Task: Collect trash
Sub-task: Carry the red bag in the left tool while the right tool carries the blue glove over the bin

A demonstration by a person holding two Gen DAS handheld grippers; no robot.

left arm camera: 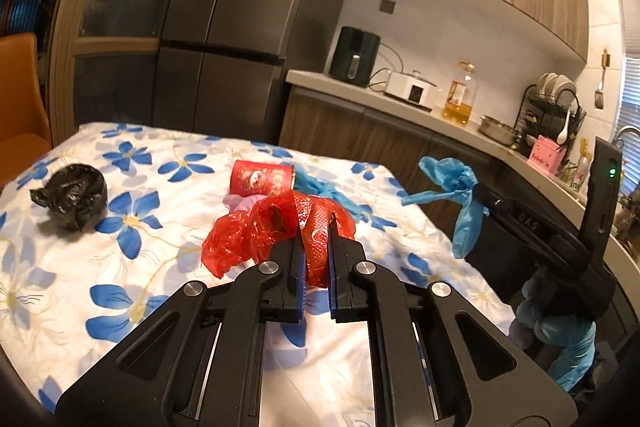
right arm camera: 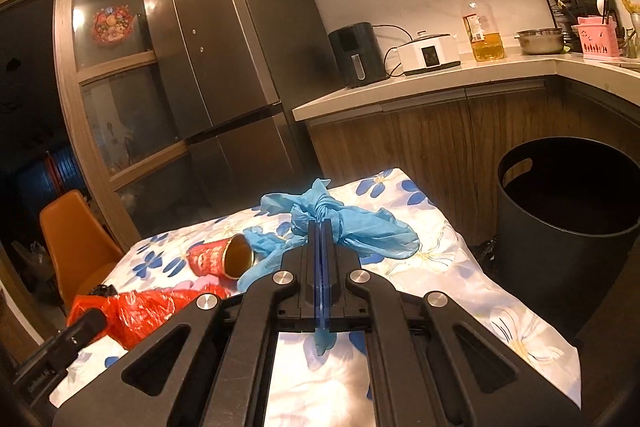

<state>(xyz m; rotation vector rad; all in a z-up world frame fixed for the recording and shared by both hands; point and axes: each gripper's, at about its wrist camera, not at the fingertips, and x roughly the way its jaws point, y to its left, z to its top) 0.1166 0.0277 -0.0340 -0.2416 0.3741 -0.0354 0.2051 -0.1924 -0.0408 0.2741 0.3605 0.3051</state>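
From the left wrist, the left gripper (left arm camera: 316, 227) pinches a crinkled red plastic bag (left arm camera: 256, 231) above the blue-flowered white tablecloth (left arm camera: 120, 267), before a tipped red paper cup (left arm camera: 262, 179) whose print is unreadable. From the right wrist, the right gripper (right arm camera: 322, 227) is clamped on a crumpled blue plastic glove (right arm camera: 360, 223), left of the round black bin (right arm camera: 568, 203).

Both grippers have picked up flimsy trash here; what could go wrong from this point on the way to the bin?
1. The left gripper pinches only a strip of the red plastic bag; the loose rest may snag or slip.
2. The blue glove trails from the right gripper and may catch the rim of the black bin.
3. The dangling trash could knock the red cup, which lies on its side and may roll.
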